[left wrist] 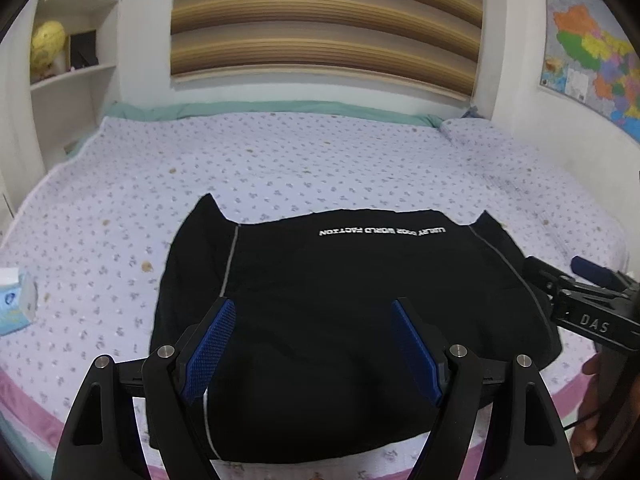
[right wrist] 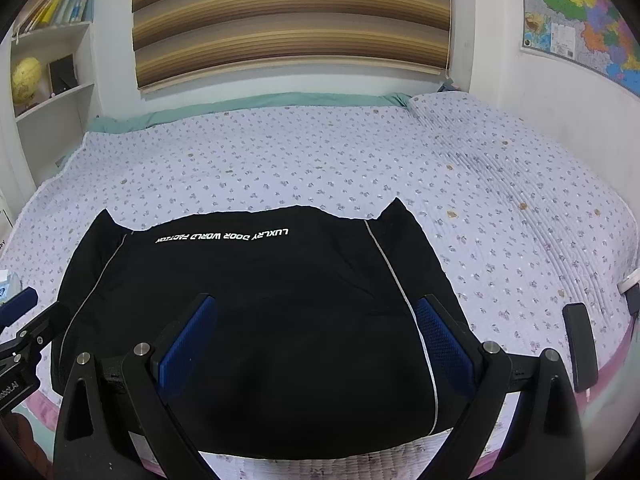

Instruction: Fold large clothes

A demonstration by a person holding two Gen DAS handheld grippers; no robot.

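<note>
The black fabric garment with white lettering (left wrist: 352, 320) lay flat for folding — left gripper (left wrist: 312, 348) and right gripper (right wrist: 316, 344) hovered spread, holding nothing.

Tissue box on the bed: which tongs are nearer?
Left. The tissue box lies just left of the left tongs; the right tongs sit farther right, across the black garment.

Black garment (left wrist: 360, 320), floral lilac bedspread (left wrist: 280, 168)
</note>
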